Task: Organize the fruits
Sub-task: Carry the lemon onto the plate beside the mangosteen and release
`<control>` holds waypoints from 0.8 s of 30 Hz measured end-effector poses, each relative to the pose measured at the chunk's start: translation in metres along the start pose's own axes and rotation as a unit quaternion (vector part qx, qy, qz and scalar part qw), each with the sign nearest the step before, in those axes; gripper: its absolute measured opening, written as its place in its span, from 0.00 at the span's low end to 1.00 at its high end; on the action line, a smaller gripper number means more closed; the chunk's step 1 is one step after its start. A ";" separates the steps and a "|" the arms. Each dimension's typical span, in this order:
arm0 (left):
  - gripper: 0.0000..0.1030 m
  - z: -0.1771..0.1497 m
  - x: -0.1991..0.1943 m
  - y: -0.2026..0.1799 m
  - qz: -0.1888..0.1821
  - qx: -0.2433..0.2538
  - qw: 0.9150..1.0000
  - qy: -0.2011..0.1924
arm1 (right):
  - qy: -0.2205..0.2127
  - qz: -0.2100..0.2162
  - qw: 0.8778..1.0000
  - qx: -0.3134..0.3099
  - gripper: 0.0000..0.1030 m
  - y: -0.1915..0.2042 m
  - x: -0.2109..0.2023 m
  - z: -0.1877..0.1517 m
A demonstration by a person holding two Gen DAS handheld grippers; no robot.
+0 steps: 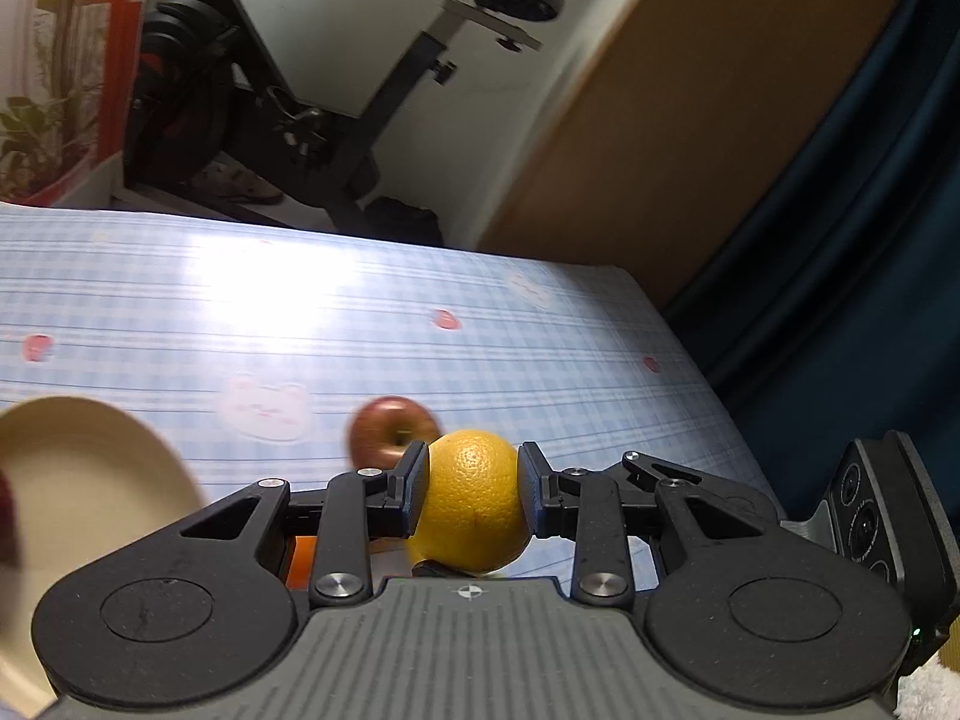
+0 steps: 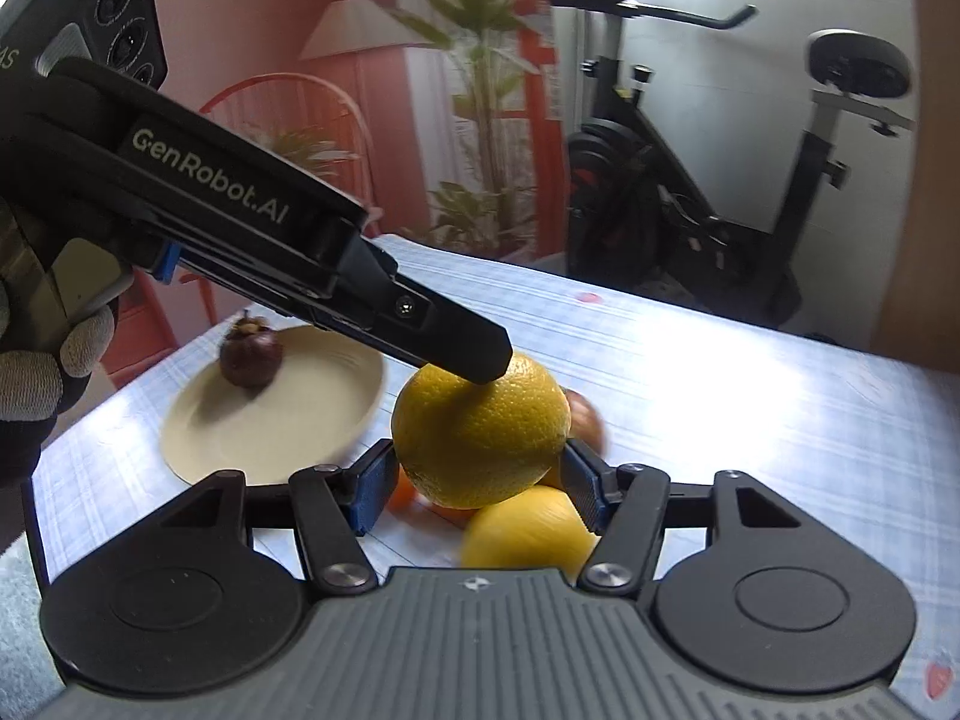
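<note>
A yellow orange (image 1: 471, 510) hangs above the blue checked tablecloth (image 1: 540, 330), and my left gripper (image 1: 474, 457) is shut on its sides. In the right wrist view the same orange (image 2: 480, 426) sits between the blue pads of my right gripper (image 2: 477, 463), which press on its lower flanks. The left gripper (image 2: 483, 367) reaches in from the upper left onto its top. A red apple (image 1: 384, 429) lies just behind. A cream plate (image 2: 288, 420) at the left holds a dark mangosteen (image 2: 249, 357).
Beneath the held orange lie a second yellow fruit (image 2: 528, 531) and a small orange fruit (image 2: 402, 495). A gloved hand (image 2: 36, 378) holds the left gripper. An exercise bike (image 1: 270, 90) and potted plants stand beyond the table's far edge; a dark curtain hangs at the right.
</note>
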State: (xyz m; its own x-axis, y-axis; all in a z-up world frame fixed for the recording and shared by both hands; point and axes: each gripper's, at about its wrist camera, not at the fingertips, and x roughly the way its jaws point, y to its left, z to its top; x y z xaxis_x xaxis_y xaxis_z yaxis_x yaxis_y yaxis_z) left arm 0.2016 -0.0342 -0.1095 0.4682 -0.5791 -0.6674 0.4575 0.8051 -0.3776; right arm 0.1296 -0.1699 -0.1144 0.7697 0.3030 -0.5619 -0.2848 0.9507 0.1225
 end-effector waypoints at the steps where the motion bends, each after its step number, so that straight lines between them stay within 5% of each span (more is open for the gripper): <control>1: 0.33 0.000 -0.007 0.009 0.006 0.000 1.000 -0.002 | 0.002 0.006 1.000 -0.007 0.60 0.010 0.008 0.005; 12: 0.33 0.009 -0.038 0.103 0.042 -0.042 0.998 -0.016 | 0.037 0.050 0.995 -0.078 0.60 0.073 0.102 0.036; 24: 0.33 0.015 -0.022 0.152 0.069 -0.065 0.995 0.005 | 0.088 0.031 0.990 -0.106 0.60 0.077 0.178 0.042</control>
State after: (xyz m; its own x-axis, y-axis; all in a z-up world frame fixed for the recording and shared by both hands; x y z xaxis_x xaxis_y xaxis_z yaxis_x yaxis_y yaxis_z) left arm 0.2721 0.0987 -0.1431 0.5117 -0.4605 -0.7254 0.2864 0.8874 -0.3613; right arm 0.2691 -0.0401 -0.1706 0.6409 0.3255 -0.6951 -0.4553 0.8903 -0.0029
